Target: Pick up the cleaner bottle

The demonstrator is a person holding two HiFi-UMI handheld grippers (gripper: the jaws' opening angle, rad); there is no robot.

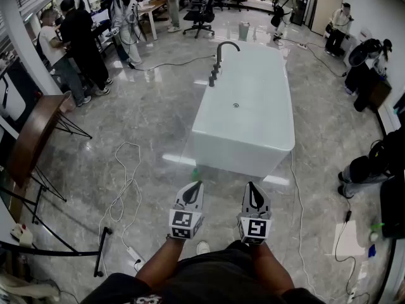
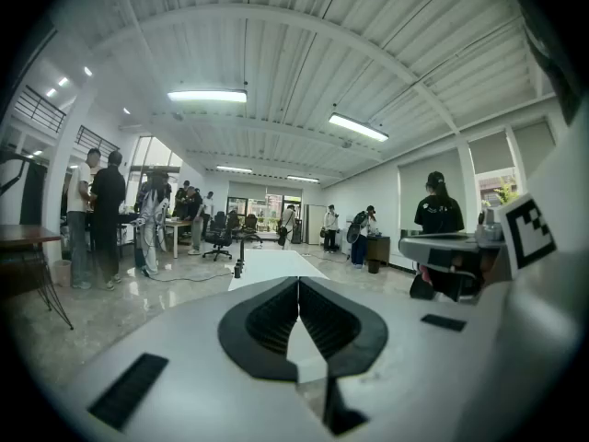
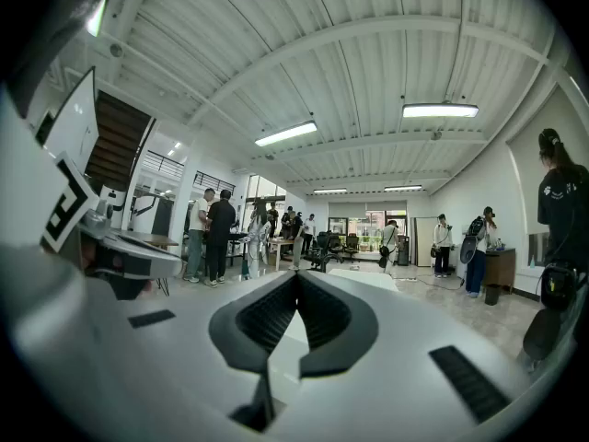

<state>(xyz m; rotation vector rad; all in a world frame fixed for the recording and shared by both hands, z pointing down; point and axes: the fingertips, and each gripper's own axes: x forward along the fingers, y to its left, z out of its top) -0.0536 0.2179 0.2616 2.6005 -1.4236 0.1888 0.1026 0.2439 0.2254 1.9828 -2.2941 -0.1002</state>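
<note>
A small green item (image 1: 195,172), possibly the cleaner bottle, stands on the floor at the near left corner of the white bathtub (image 1: 247,116); it is too small to be sure. My left gripper (image 1: 197,183) is just short of it, with its jaws shut and empty. My right gripper (image 1: 251,185) is held beside it at the same height, also shut on nothing. In the left gripper view the jaws (image 2: 298,281) meet at the tip and point toward the bathtub (image 2: 267,267). The right gripper view shows the same closed tip (image 3: 297,274). The bottle shows in neither gripper view.
A black faucet (image 1: 219,57) stands on the tub's far left rim. Cables (image 1: 124,189) and a power strip (image 1: 135,254) lie on the floor at left. A wooden table (image 1: 31,138) stands at far left, bags (image 1: 364,170) at right. People and office chairs (image 1: 201,14) fill the back.
</note>
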